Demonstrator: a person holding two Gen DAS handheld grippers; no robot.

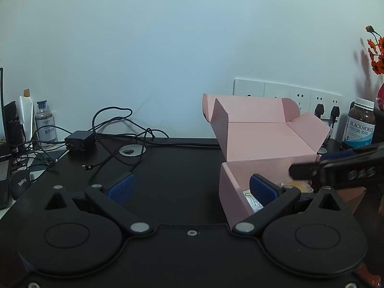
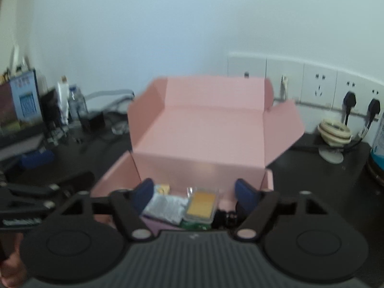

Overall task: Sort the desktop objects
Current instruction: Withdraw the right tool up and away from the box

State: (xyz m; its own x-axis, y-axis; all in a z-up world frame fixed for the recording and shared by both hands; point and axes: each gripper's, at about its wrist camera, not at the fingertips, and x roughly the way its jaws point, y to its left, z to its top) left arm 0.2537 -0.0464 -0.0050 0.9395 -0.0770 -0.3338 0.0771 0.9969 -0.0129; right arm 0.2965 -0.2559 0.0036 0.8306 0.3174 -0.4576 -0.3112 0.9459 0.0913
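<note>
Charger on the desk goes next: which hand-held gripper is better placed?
Probably left. The left hand-held gripper is open over bare desk, the charger ahead of it. The right hand-held gripper is open over the pink box.

Pale wall [image 1: 168, 48] behind a dark counter [image 1: 172, 180]. Row of white sockets [image 2: 319, 84] with two black plugs [image 2: 360, 104]. Red flowers [image 1: 376, 55] at far right, above a fish-oil jar [image 1: 361, 124]. Far left: tangled black cables [image 1: 112, 124], a power brick [image 1: 80, 140], a small clear bottle [image 1: 45, 124], a black mouse [image 1: 20, 184].
</note>
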